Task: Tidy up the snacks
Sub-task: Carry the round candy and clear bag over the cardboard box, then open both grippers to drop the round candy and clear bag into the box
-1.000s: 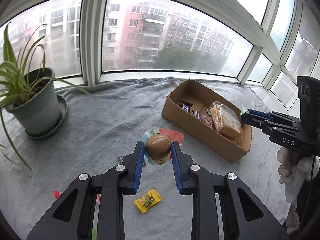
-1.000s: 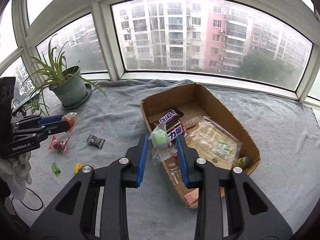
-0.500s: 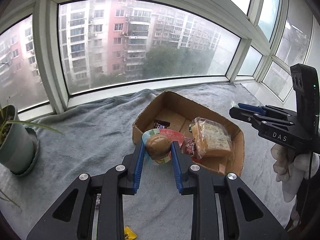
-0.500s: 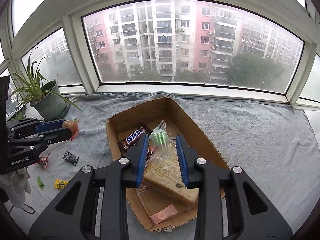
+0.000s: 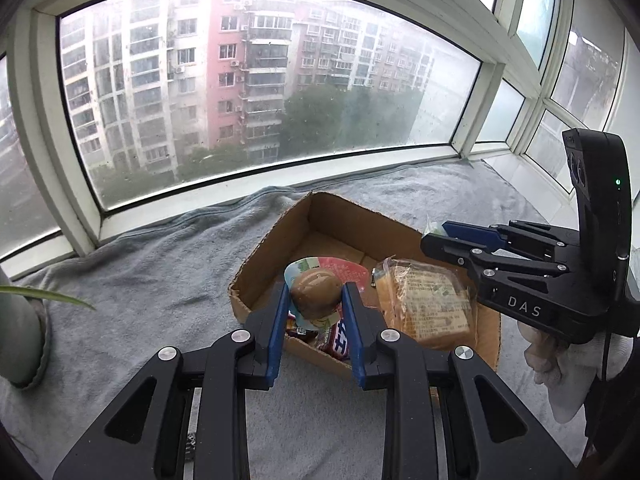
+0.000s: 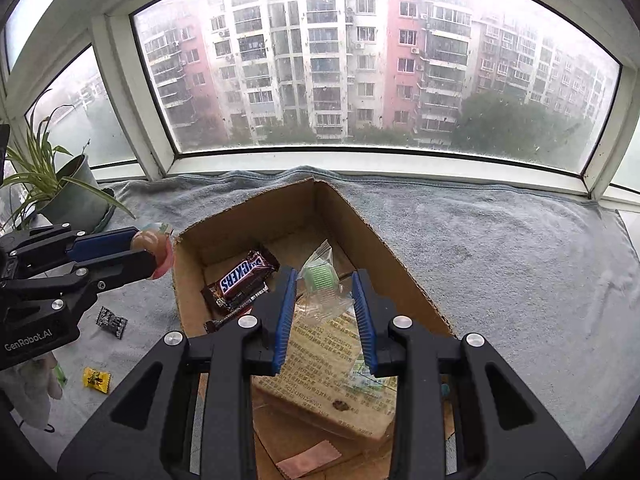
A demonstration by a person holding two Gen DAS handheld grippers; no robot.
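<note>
My left gripper [image 5: 314, 300] is shut on a brown round snack in a colourful wrapper [image 5: 316, 294], held over the near left edge of the cardboard box [image 5: 272, 256]. It also shows in the right wrist view [image 6: 154, 250], at the box's left wall. My right gripper [image 6: 324, 290] is shut on a clear packet with a green sweet [image 6: 318, 276], held above the box [image 6: 360, 232]. The right gripper shows in the left wrist view [image 5: 434, 236] over the box's right side. In the box lie a Snickers bar [image 6: 240, 276] and a wrapped cake [image 6: 332, 376].
A grey blanket [image 6: 500, 256] covers the sill. A potted plant [image 6: 70, 196] stands at the far left. A black sweet [image 6: 112, 322] and a yellow sweet [image 6: 96, 378] lie on the blanket left of the box. Windows close the back.
Both grippers have moved toward the box with their snacks. The left swung right from the open blanket to the box's edge; the right moved in over the box's inside.
</note>
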